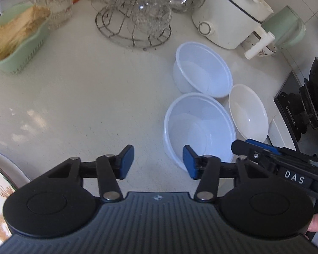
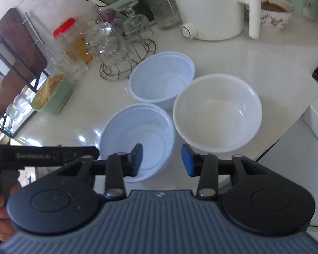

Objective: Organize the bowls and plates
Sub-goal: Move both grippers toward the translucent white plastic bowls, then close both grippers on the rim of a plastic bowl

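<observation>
White speckled kitchen counter (image 1: 84, 105); I've got both tongs half open, empty. Nearest pale-blue round plastic bowl (image 2: 137, 139) sits under my right gripper (image 2: 161, 162), rightward of my left gripper (image 1: 158, 162).

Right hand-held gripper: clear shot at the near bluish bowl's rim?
Probably yes. The right hand-held gripper stands open just above the near bluish bowl, one finger over its inside; nothing lies between, though the cream bowl sits close.
</observation>
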`<action>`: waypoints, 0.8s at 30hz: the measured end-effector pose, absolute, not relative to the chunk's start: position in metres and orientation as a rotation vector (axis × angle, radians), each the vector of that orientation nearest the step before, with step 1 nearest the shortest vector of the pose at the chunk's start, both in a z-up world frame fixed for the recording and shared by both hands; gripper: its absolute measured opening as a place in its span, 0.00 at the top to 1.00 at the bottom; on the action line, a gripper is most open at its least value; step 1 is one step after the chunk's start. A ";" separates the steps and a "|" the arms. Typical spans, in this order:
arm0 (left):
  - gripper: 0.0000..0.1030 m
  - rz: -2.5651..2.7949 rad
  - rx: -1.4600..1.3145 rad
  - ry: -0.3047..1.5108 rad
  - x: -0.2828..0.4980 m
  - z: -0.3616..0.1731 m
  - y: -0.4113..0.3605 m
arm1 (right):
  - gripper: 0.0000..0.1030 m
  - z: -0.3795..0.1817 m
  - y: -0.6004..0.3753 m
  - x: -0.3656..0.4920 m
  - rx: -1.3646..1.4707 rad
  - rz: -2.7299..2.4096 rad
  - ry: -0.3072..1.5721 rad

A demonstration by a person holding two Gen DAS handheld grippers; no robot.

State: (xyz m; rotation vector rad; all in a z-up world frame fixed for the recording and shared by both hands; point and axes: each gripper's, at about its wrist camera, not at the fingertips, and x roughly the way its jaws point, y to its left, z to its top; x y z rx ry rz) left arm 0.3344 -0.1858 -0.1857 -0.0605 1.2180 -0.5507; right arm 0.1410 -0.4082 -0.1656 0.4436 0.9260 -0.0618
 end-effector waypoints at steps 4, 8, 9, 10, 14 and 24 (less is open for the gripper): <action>0.61 -0.561 -0.121 1.237 0.337 -0.194 -0.184 | 0.67 -0.171 -0.409 0.144 0.443 -0.047 0.932; 0.65 -0.568 -0.136 1.240 0.339 -0.198 -0.188 | 0.72 -0.174 -0.411 0.147 0.471 -0.053 0.935; 0.68 -0.575 -0.139 1.240 0.339 -0.199 -0.190 | 0.76 -0.175 -0.410 0.148 0.469 -0.052 0.939; 0.71 -0.578 -0.137 1.239 0.339 -0.199 -0.192 | 0.77 -0.176 -0.409 0.149 0.464 -0.048 0.941; 0.80 -0.569 -0.106 1.219 0.337 -0.197 -0.197 | 0.82 -0.176 -0.408 0.149 0.448 -0.042 0.937; 0.80 -0.539 -0.166 1.191 0.335 -0.184 -0.174 | 0.82 -0.167 -0.400 0.152 0.467 0.017 0.929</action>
